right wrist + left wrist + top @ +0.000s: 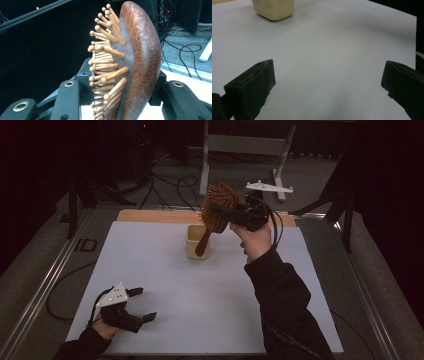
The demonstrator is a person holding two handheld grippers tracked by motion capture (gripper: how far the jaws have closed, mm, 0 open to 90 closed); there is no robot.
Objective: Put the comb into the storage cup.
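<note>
A wooden hairbrush [216, 207] with wooden bristle pins is held in the air by my right gripper [225, 215], which is shut on its head. The brush handle slants down, its tip at the rim of a cream square cup [196, 245] standing on the white sheet. In the right gripper view the brush head [140, 60] stands edge-on between the jaws, pins [105, 62] pointing left. My left gripper [142, 305] rests low at the front left of the sheet, open, with nothing between its jaws. In the left gripper view the cream cup [274, 8] lies far ahead.
The white sheet [165, 280] covers a wooden tabletop [150, 216]. Metal rails [40, 285] run along both sides. Behind the table are cables on the floor [170, 185] and a white stand [245, 145]. Dark curtains surround the area.
</note>
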